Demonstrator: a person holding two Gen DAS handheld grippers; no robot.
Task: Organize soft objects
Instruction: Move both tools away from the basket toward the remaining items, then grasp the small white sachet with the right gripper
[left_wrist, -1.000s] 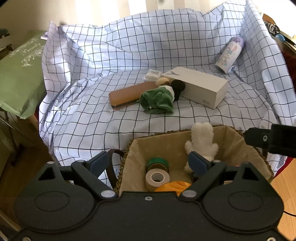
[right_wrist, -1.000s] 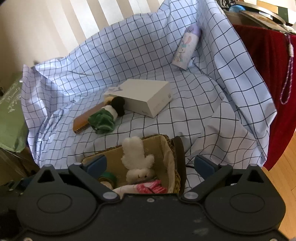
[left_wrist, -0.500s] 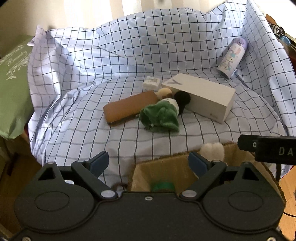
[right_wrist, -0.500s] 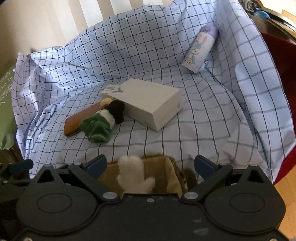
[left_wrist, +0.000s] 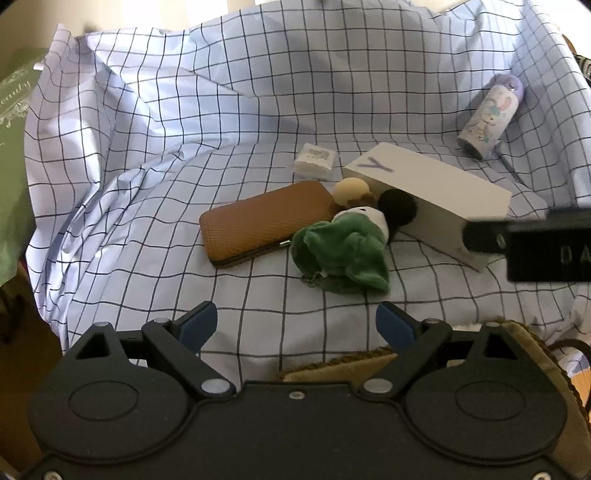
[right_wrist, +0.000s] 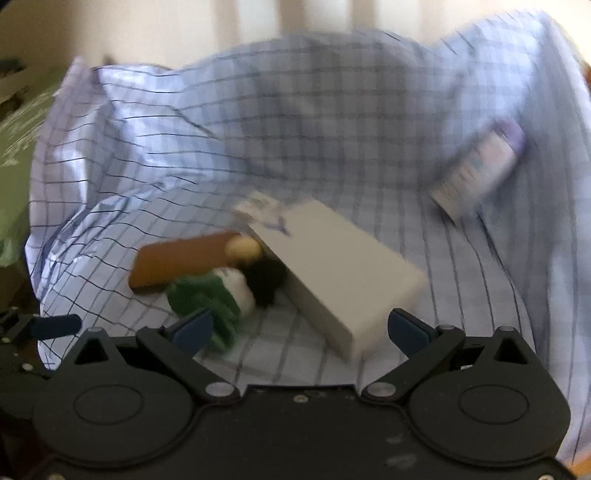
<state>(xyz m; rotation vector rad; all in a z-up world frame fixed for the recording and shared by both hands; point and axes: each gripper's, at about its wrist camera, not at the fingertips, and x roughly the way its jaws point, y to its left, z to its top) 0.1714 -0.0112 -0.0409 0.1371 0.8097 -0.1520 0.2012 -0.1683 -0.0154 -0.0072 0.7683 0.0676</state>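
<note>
1. Two grippers hang empty with jaws spread wide: the left gripper and the right gripper both face the checked cloth, neither touching anything.
2. By my reading, the step in hand is the reach for the next soft thing, the green plush toy. It lies mid-cloth, its black pompom end against the white box and its side just beside the brown case.
3. Only the corner of the woven basket shows, low on the right of the left view; that is probably where the toy belongs.
4. Next move, as I judge it: bring one gripper down over the green body, away from the hard neighbours, and close gently on the fabric.
5. Obstacles: the box and case hem the toy in on two sides, and a small metal chain trails from it.
6. Elsewhere, a small white packet lies behind the case and a printed bottle rests far right, well apart.
7. Blur smears the right view, so detail there is uncertain.
</note>
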